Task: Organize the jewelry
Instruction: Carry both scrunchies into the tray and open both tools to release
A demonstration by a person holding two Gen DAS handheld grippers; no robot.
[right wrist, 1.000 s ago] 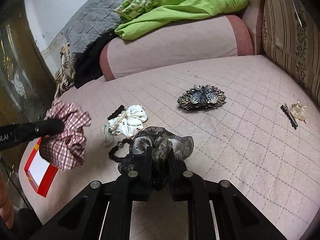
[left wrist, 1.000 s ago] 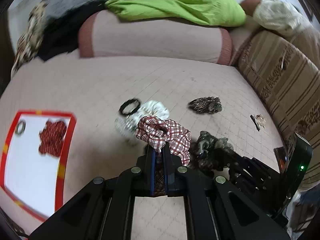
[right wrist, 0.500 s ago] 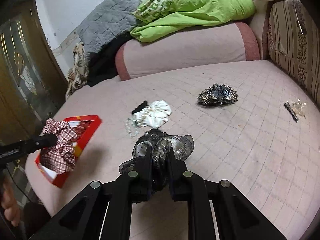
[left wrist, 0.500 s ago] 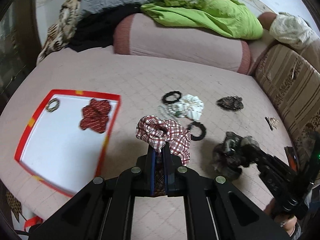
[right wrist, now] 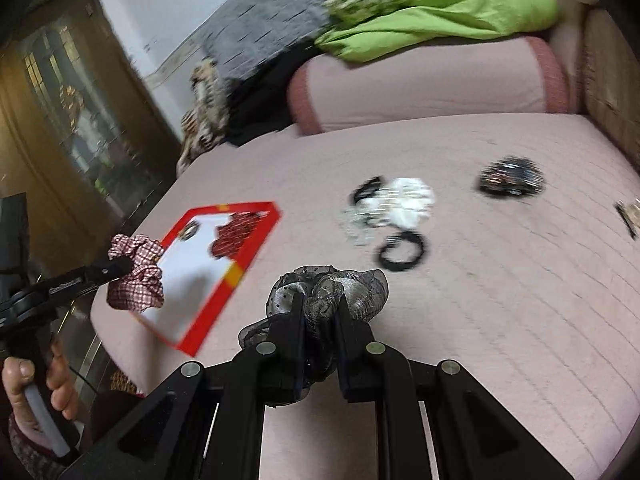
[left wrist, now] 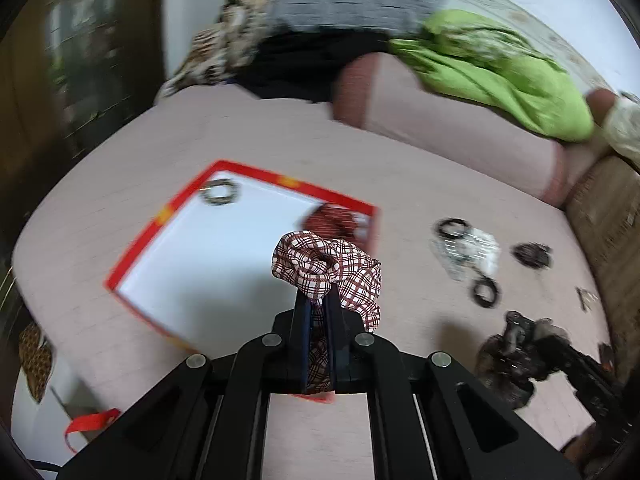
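My left gripper (left wrist: 318,300) is shut on a red-and-white plaid scrunchie (left wrist: 328,268) and holds it in the air over the near right part of a white tray with a red rim (left wrist: 136,246). The tray holds a dark red scrunchie (left wrist: 334,220) and a small patterned ring (left wrist: 219,193). My right gripper (right wrist: 320,304) is shut on a black-and-grey mesh scrunchie (right wrist: 332,290), held above the pink bed to the right of the tray (right wrist: 256,256). The left gripper with the plaid scrunchie (right wrist: 138,272) also shows in the right wrist view.
On the pink bed lie a white scrunchie (right wrist: 408,202), two black hair ties (right wrist: 402,250), a dark scrunchie (right wrist: 510,176) and small clips (right wrist: 628,216). A bolster with a green blanket (right wrist: 440,4) lies at the back. The bed edge runs left of the tray.
Both grippers have swung left toward the tray with their scrunchies. The plaid scrunchie has moved from beside the tray to over it. The grips have not changed.
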